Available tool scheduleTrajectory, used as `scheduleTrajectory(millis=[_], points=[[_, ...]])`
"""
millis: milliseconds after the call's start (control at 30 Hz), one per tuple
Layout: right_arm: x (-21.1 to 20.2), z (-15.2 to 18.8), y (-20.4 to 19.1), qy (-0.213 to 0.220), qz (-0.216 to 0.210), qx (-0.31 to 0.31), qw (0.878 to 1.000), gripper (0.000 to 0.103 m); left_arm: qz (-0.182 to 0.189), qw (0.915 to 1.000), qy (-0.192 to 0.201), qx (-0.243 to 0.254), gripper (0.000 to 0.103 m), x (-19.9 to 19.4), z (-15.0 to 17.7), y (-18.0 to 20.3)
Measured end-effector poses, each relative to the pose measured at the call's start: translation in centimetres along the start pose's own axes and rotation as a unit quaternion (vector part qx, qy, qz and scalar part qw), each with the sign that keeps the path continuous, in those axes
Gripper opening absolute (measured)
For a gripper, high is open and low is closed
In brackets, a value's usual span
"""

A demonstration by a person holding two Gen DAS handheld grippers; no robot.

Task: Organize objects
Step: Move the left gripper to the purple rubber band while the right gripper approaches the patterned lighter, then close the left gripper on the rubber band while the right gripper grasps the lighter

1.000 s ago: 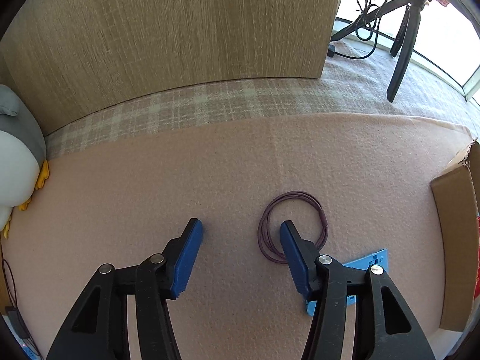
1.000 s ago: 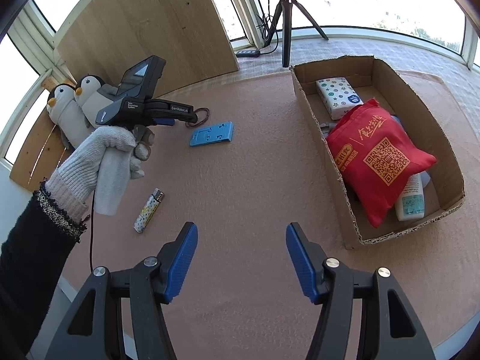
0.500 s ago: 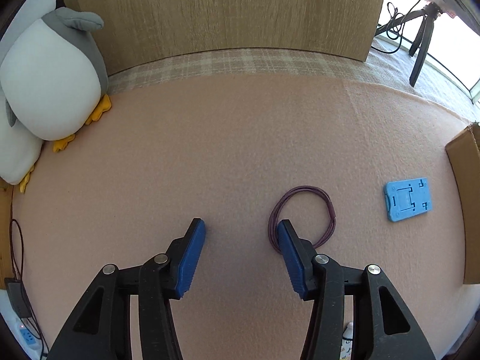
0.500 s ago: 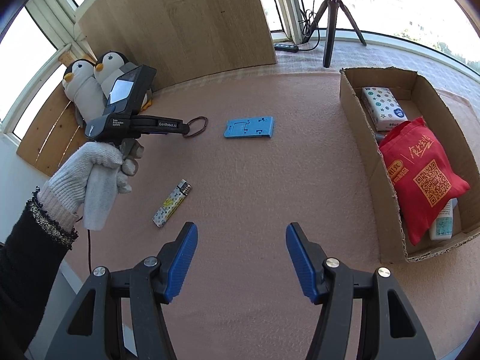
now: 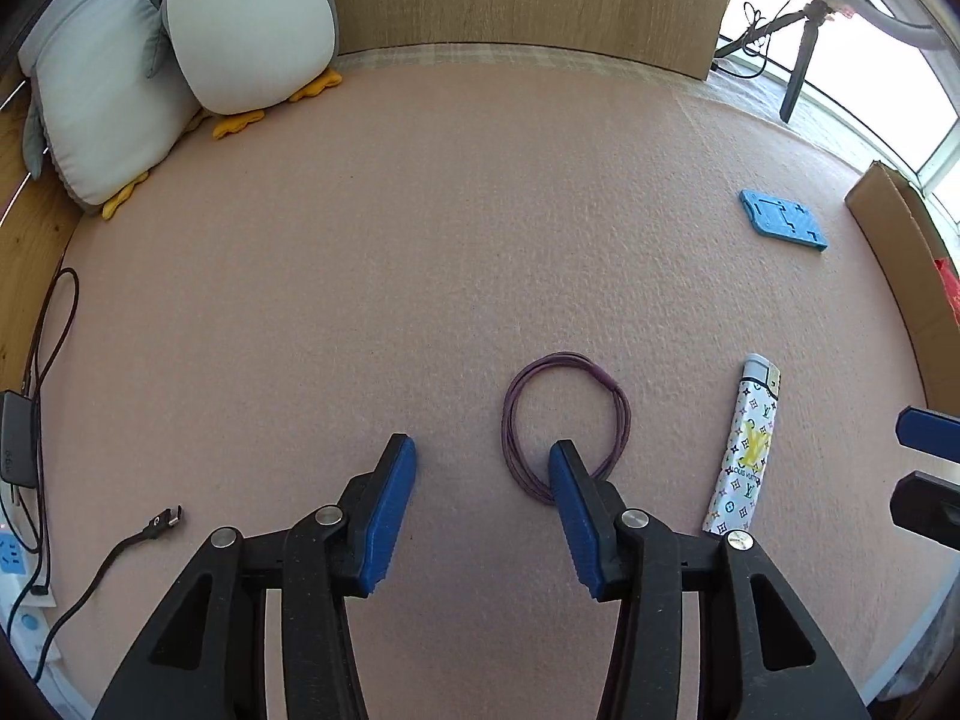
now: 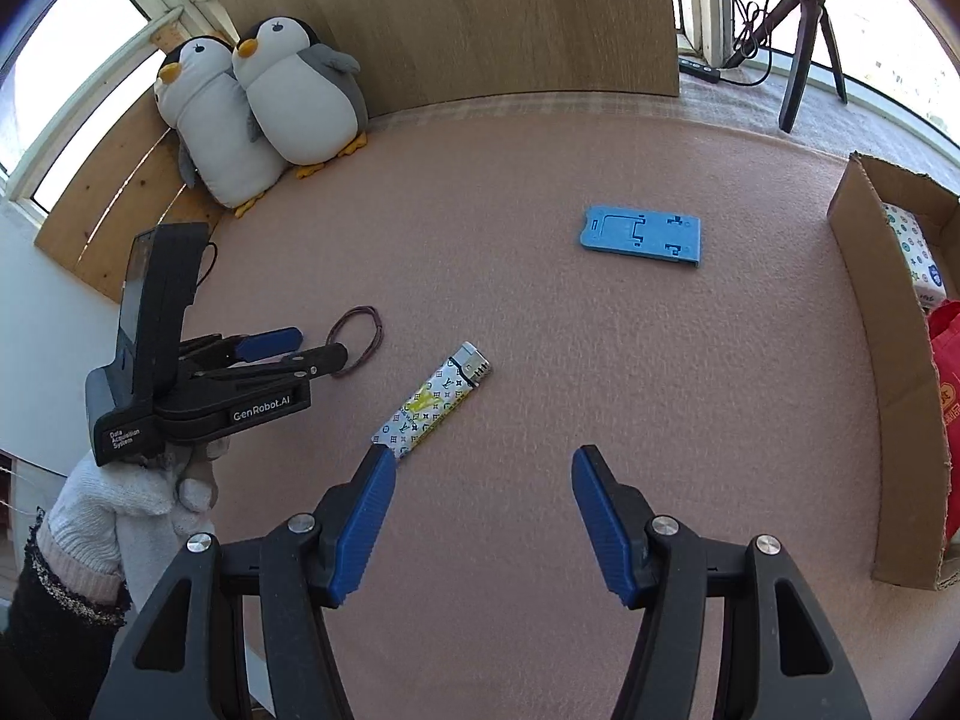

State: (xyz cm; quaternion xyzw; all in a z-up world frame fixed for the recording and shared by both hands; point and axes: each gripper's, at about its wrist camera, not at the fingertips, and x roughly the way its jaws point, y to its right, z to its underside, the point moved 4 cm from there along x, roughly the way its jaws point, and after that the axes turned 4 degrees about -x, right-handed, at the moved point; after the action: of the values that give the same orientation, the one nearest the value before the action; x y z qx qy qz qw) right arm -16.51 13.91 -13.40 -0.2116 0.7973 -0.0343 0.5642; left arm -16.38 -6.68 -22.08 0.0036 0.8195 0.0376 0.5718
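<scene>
A cardboard box (image 6: pixel 870 372) is sitting at the far right of the right tool (image 6: pixel 480 498), holding a patterned tissue pack (image 6: pixel 915 252) at its far end and a red bag (image 6: pixel 948 372) nearer; anything deeper inside is cut off from view. The right tool is pointing steeply down over the pink bench (image 6: pixel 600 360), its blue pads standing apart with nothing between them; a patterned lighter (image 6: pixel 432 408) is lying just ahead of its left pad, and a blue phone stand (image 6: pixel 642 235) is lying farther ahead. The left tool (image 5: pixel 483 459), gripped by a white-gloved hand (image 6: pixel 132 510), is also angling downward; its pads have just been closing in but are standing apart, with no object pinched. A purple hair tie (image 5: pixel 567 420) is lying flat just ahead of its right pad, which is overlapping the loop's near edge. Two plush penguins (image 6: pixel 264 108) are leaning together far ahead-left
</scene>
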Motion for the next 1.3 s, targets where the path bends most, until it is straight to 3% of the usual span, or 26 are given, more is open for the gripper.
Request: scheduleTrajectory(millis=[67,200,433,600,833,1033,1300], points=[[1.7,-0.7,-0.8,-0.015,-0.007,0.007,1.000,0.057,0.013,0.9999,0.001,-0.011,0.042,-0.6,0.6,-0.4],[4.5,-1.7,-1.8,-0.039,0.007,0.025,0.999,0.057,0.042,0.9984,0.005,-0.036,0.042,-1.2,1.2,-0.8],[7.2,-2.6,-3.2,-0.064,0.047,0.007,0.997,0.056,0.055,0.9980,0.010,-0.028,0.042,-1.5,1.6,-0.8],[8.2,-2.5,-3.5,-0.071,0.081,-0.033,0.994,0.040,0.053,0.9985,0.011,-0.007,0.042,0.5,-0.8,-0.8],[7.3,-1.7,-2.3,-0.079,0.095,-0.068,0.990,0.021,0.046,0.9988,0.001,0.018,0.029,1.2,-1.4,0.4],[6.5,-1.4,-0.7,-0.074,0.088,-0.069,0.991,0.020,0.053,0.9982,0.000,0.027,0.005,1.3,-1.4,1.1],[5.8,-0.7,-0.2,-0.056,0.078,-0.054,0.994,0.020,0.085,0.9962,0.008,-0.018,0.001,1.0,0.1,1.7]])
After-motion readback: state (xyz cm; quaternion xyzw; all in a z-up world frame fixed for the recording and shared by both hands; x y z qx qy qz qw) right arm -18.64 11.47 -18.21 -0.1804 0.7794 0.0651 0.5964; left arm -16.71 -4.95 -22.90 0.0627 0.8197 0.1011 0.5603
